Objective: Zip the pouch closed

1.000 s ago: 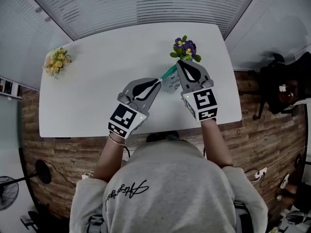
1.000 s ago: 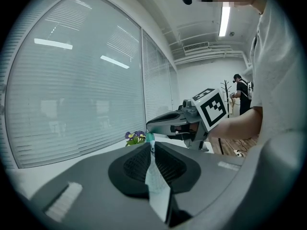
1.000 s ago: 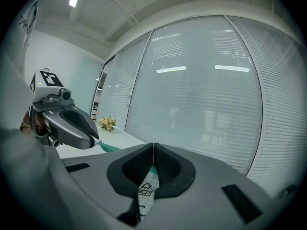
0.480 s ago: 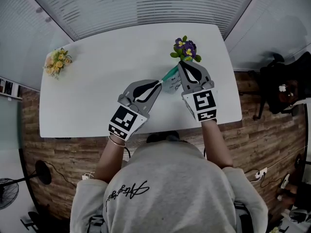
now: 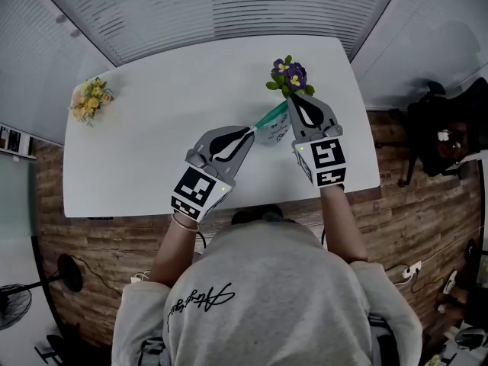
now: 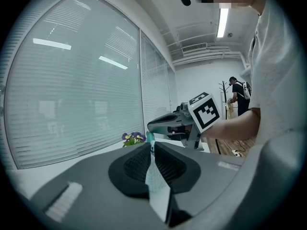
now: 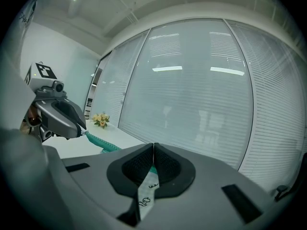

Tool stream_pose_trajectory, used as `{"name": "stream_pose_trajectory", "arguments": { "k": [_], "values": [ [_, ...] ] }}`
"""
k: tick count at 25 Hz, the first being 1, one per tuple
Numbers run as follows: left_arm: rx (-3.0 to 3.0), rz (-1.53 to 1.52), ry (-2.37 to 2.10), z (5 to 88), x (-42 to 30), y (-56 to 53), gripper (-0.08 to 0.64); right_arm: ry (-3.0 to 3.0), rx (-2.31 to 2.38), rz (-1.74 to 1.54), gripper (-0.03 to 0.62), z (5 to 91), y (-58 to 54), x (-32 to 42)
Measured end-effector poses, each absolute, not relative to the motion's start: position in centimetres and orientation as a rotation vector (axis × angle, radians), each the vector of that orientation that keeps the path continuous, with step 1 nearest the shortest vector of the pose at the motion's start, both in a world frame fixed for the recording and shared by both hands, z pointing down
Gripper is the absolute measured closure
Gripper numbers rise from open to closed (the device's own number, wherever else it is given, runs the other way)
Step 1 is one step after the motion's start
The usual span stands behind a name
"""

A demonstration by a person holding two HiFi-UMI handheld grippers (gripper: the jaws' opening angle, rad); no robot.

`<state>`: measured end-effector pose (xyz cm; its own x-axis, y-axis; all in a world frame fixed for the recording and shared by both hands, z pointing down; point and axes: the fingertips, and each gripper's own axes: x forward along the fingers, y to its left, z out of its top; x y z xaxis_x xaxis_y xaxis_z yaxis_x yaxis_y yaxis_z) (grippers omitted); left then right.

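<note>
A small pale see-through pouch (image 5: 272, 128) with a teal zipper strip (image 5: 271, 116) along its top edge hangs stretched between two grippers, just above the white bench (image 5: 152, 128). The left gripper (image 5: 248, 133) is pinching one end of the pouch, and the right gripper (image 5: 293, 101) is pressed together on the other end.

This looks like the zipping step, with the pouch pulled taut. Whether the slider has reached the end cannot be made out. If not, the next move calls for one steady end while the other draws along the teal strip.

The head view shows both grippers and the whole bench. A purple flower bunch (image 5: 290, 76) sits just beyond the right gripper, and a yellow flower bunch (image 5: 90, 96) lies well apart at the far left. Only the right gripper view shows small dark print on the pinched fabric. Only the left gripper view shows another person standing far behind.
</note>
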<state>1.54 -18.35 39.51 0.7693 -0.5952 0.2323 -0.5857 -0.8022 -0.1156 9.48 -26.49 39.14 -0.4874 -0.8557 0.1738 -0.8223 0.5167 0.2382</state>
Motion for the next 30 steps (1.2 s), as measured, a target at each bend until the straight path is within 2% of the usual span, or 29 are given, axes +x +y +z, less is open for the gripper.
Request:
{"name": "stream_pose_trajectory", "arguments": {
  "k": [30],
  "values": [
    [-2.921, -0.402, 0.957, 38.77, 2.02, -17.84, 0.535, -2.45, 1.458, -0.202, 0.584, 39.13, -27.46, 10.2]
  ]
}}
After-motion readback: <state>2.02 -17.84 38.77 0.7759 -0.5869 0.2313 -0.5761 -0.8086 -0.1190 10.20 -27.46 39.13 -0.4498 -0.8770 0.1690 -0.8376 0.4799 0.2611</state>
